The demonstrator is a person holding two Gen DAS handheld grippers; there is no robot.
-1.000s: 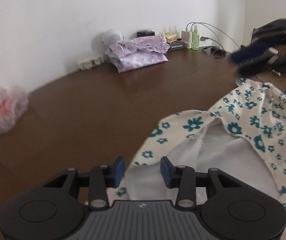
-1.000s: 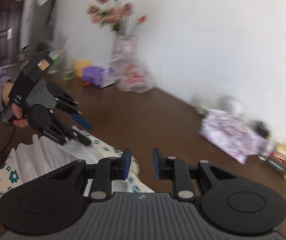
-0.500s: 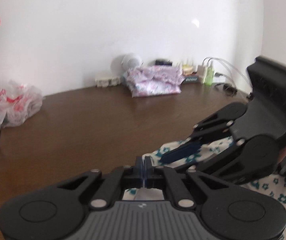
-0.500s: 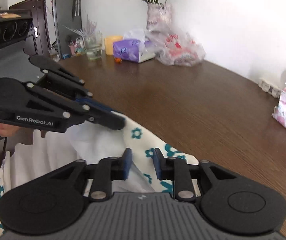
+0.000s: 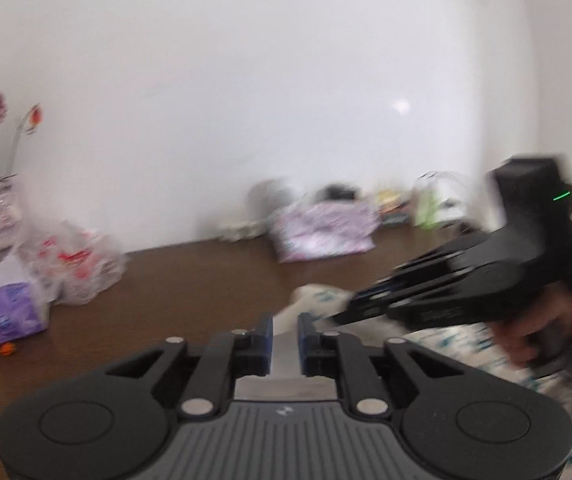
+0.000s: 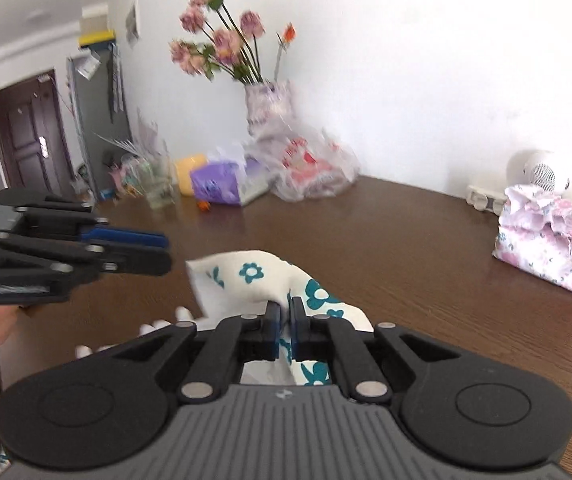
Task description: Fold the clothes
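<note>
- Right gripper (image 6: 284, 322), nearest in the right wrist view: blue-padded black fingers pressed together on a fold of the white cotton garment with teal flower print (image 6: 254, 276), pinched cloth bunching up between the pads.
- Left gripper (image 5: 285, 340), nearest in the left wrist view: fingers set slightly apart, pale cloth visible in the gap; contact with the pads too blurred to confirm, so probably released or not yet gripping.
- Same left gripper, seen from the right wrist view at left, hovering just beside the raised garment corner, apart from it.
- Garment lying on the dark brown wooden table (image 6: 405, 248), near edge lifted off the surface by the right gripper, remainder trailing toward the person.
- Handling judgement: light, soft, limp fabric, not fragile; prone to sagging and slipping from a shallow pinch. Best held at hem or corner, both layers deep between the pads, second hold at the opposite corner to keep the edge taut.
- Farther back: folded pink floral cloth bundle (image 6: 553, 236) near the wall, well apart from the garment.
- Farthest: crinkled clear plastic bag with red print (image 6: 313, 172) and patterned vase of pink flowers (image 6: 268, 106) against the white wall.
</note>
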